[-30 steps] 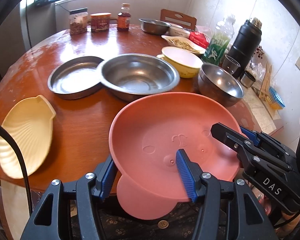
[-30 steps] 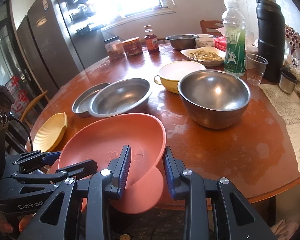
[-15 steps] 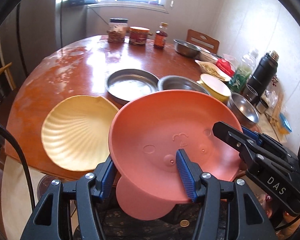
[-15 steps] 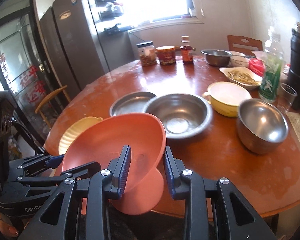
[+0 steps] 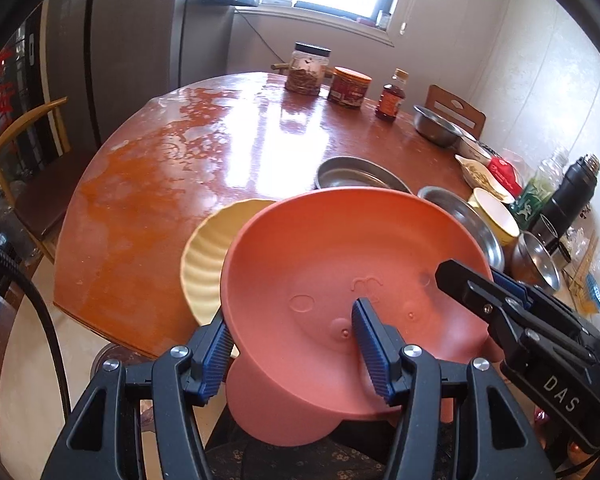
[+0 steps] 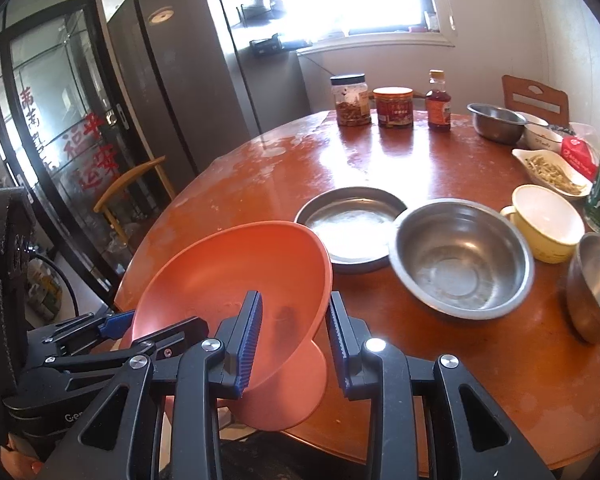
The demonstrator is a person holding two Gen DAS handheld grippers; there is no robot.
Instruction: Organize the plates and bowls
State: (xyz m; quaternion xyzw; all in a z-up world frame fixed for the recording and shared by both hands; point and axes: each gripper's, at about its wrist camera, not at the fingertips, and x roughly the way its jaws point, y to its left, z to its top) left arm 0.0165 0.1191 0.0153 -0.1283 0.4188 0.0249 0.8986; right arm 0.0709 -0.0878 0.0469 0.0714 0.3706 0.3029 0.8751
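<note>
Both grippers hold a salmon-pink plate with round ears just above the near edge of the round wooden table. My left gripper is shut on its near wall beside an ear, one pad inside and one underneath. From the right, my right gripper is shut on the rim. In the right wrist view, that right gripper pinches the tilted plate, with the left gripper at its far side. A yellow shell-shaped plate lies partly hidden under the pink one.
Behind the pink plate stand a shallow steel pan, a wide steel bowl, a yellow cup and a small steel bowl. Jars, a sauce bottle and food dishes line the far side. A chair stands left.
Both grippers have carried the pink plate leftward along the near table edge. It now hangs over the yellow shell plate, and the steel bowls have slid to the right of view.
</note>
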